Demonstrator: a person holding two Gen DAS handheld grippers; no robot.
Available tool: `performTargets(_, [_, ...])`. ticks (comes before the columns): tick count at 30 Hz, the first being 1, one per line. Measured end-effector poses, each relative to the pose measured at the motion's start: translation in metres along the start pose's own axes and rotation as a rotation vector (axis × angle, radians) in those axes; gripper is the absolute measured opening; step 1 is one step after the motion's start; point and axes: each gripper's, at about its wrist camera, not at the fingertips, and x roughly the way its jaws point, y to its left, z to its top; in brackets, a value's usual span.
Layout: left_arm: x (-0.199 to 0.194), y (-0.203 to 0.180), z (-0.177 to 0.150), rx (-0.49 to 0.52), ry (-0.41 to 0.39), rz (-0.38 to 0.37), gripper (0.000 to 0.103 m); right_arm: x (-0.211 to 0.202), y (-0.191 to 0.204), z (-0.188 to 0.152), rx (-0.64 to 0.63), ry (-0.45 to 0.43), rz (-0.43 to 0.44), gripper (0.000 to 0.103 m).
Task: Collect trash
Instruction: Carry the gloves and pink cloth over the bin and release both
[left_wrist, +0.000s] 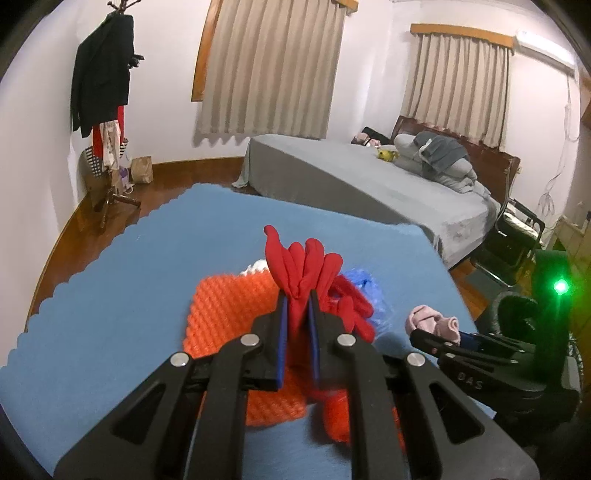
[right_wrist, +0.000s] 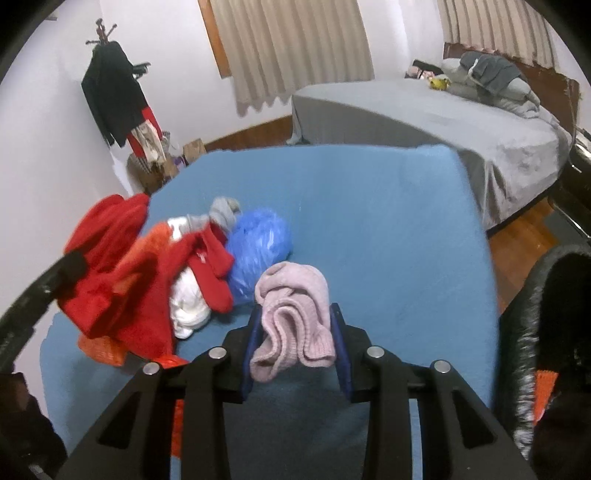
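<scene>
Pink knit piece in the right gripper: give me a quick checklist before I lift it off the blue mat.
1. Pink knit piece between the right gripper pads: ok.
2. Pads pressing firmly on it: cannot tell; the fabric fills the gap, but the squeeze is not visible.
3. Left gripper shut on the red bag: ok.
4. Pink piece free of the blue plastic bag behind it: cannot tell; they meet in the picture.
5. Blue mat bare to the right of the grip: ok.
6. Red bag mouth open to receive it: not ok; it is bunched shut.
</scene>
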Motion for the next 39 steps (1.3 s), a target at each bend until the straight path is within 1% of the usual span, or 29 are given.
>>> performTargets(7, [-0.012,-0.026,0.016,0.022,-0.048,-0.057,0.01,-0.042,-0.004,0.018,0.002,-0.088,-0.003,0.035])
performTargets(12, [-0.02,-0.053,0.025,0.041,-0.078,-0.113,0.01,-0.07,-0.02,0.029,0.016,-0.141,-0.023,0.035])
performTargets(17, [-0.025,-0.083,0.029,0.06,-0.095,-0.172,0.01,-0.097,-0.038,0.03,0.038,-0.186,-0.052,0.035])
performTargets(23, [-0.025,-0.119,0.027,0.092,-0.095,-0.24,0.01,-0.125,-0.066,0.026,0.071,-0.226,-0.119,0.035])
performTargets(30, [-0.018,-0.164,0.019,0.13,-0.07,-0.316,0.01,-0.146,-0.103,0.019,0.122,-0.247,-0.196,0.035])
performTargets(39, [-0.009,-0.215,0.008,0.174,-0.035,-0.415,0.01,-0.177,-0.155,-0.002,0.201,-0.269,-0.302,0.035])
